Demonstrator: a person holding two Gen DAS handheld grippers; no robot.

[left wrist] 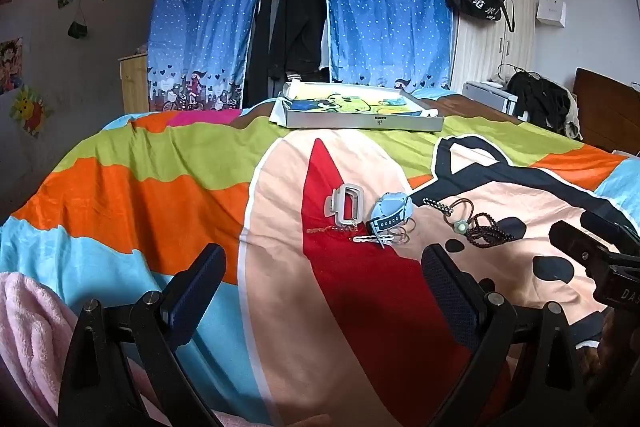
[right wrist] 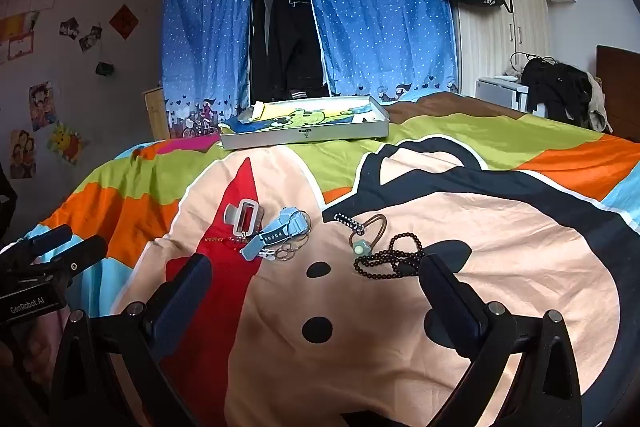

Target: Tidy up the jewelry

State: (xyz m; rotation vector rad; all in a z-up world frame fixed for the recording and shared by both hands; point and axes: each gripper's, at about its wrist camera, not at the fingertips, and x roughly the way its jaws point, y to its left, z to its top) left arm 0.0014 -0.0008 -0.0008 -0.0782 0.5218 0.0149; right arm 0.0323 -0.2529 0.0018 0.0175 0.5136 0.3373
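Left wrist view, and both tools hang back over the bedspread (left wrist: pixel 168 187) with nothing picked up yet. The left gripper (left wrist: pixel 324 263) stands spread wide and empty at the bottom of the frame; over at the right edge the right gripper (left wrist: pixel 592 239) pokes in, and in its own view it too is parted wide with nothing between its fingers.

The step in hand, as I judge it, is the first pick. Going left to right across the middle of the frame: a pale hair claw clip (left wrist: pixel 347 205), a thin chain (left wrist: pixel 332 229) lying flat just below it, a blue watch (left wrist: pixel 390 213) resting over some thin wire rings (left wrist: pixel 400 237), then a hair tie with a green flower (left wrist: pixel 460 223), and a dark bead bracelet (left wrist: pixel 490 231) heaped in loops just beside it.

To do it well, start with the bulky pieces. The clip offers firm edges; come down over it with the fingers straddling its narrow side. The beads will slump and trail, so pinch a bunched part (not a single strand). The chain sits flush on soft cloth, so expect fabric to come up with it.

The likely destination is the shallow tray (left wrist: pixel 360 123) in the upper middle, well apart from the cluster.
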